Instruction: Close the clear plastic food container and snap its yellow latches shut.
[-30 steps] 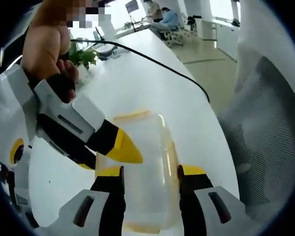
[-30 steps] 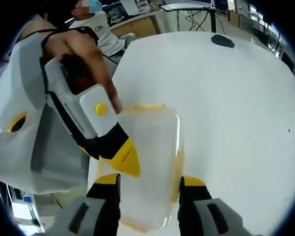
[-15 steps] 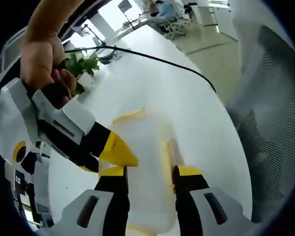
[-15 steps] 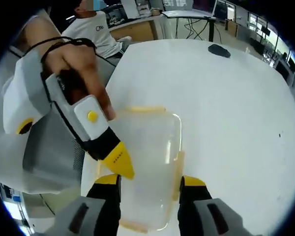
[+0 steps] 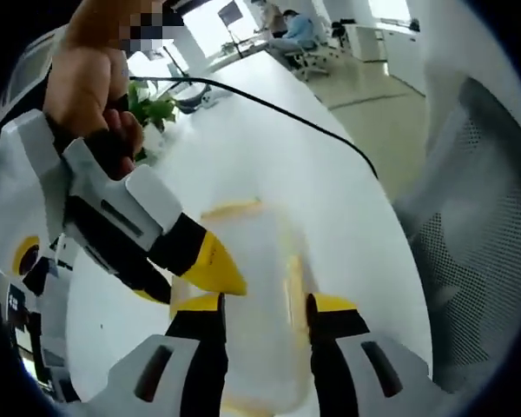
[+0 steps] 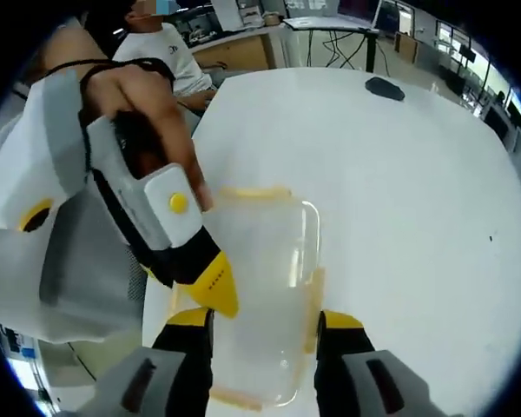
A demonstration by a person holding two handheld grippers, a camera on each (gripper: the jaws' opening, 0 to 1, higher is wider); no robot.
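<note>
We're over a big white table (image 6: 399, 174), with a white mesh office chair (image 5: 478, 217) off its edge in the left gripper view. The clear plastic food container (image 6: 260, 295) sits near the table edge, lid on top, lying between the two tongs. Left gripper (image 5: 265, 306): jaws apart, straddling the container's width, yellow tips at its two long sides; we can't tell if they're pressing on it. Right gripper (image 6: 265, 320): same setup from the opposite end, jaws spread wide, one tip either side of the container. Each tool also shows in the other's view, coming in at an angle with a hand (image 5: 91, 78) on the grip and a yellow tip down at the container's edge. Yellow latches: one at the far short end (image 6: 252, 190), one along the right long side (image 6: 317, 291) by the jaw tip; too blurred to say if they're snapped. A black cable (image 5: 269, 109) runs across the table, with a green plant (image 5: 152, 100) behind it. A dark mouse-like object (image 6: 384, 87) lies on the far side of the table.
</note>
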